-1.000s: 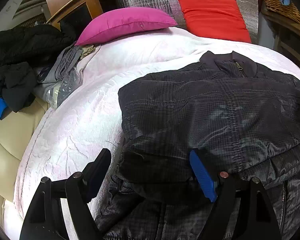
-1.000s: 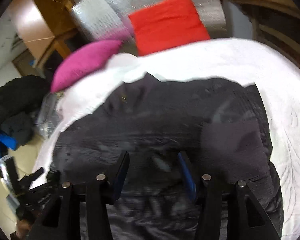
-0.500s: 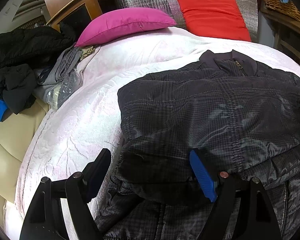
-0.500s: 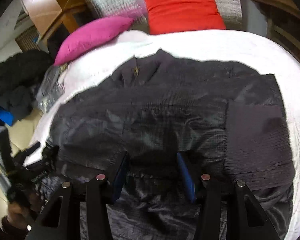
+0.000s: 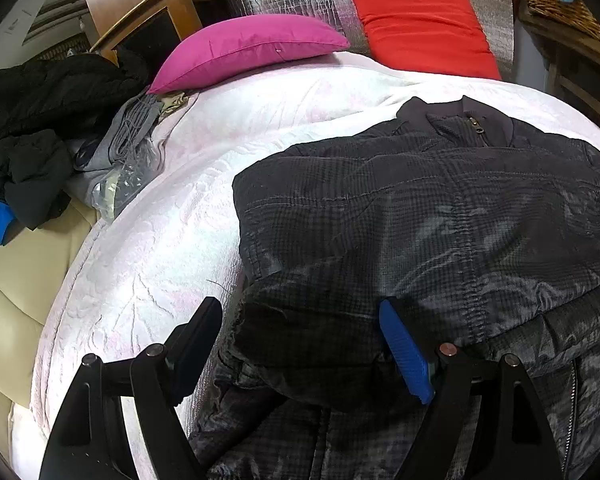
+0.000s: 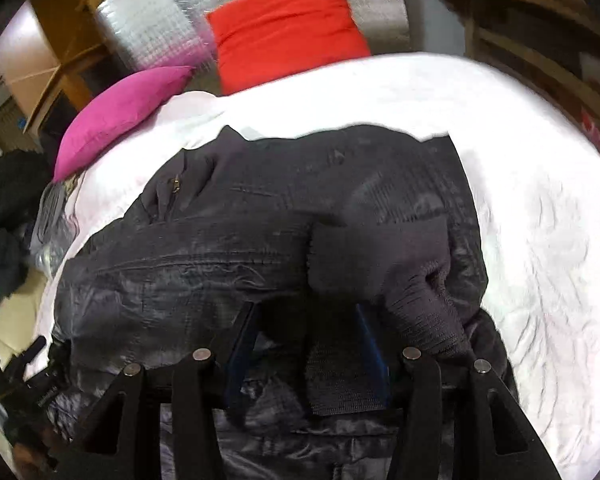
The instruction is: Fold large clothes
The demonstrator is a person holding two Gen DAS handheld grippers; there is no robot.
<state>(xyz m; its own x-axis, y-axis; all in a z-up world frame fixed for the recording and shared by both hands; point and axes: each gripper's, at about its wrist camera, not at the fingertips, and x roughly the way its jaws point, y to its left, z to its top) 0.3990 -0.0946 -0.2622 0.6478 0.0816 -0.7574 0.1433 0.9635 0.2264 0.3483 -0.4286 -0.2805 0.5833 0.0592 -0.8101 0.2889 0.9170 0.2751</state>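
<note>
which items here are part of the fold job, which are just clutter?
Job:
dark jacket
its ribbed cuff
left gripper
right gripper

Lying about:
magenta pillow
red cushion
black clothes pile
grey garment
wicker basket

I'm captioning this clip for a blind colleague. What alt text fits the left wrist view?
A dark quilted jacket lies on a white bedspread, collar away from the camera, a fold of it between the left gripper and its open fingers. A magenta pillow and red cushion sit behind.
</note>
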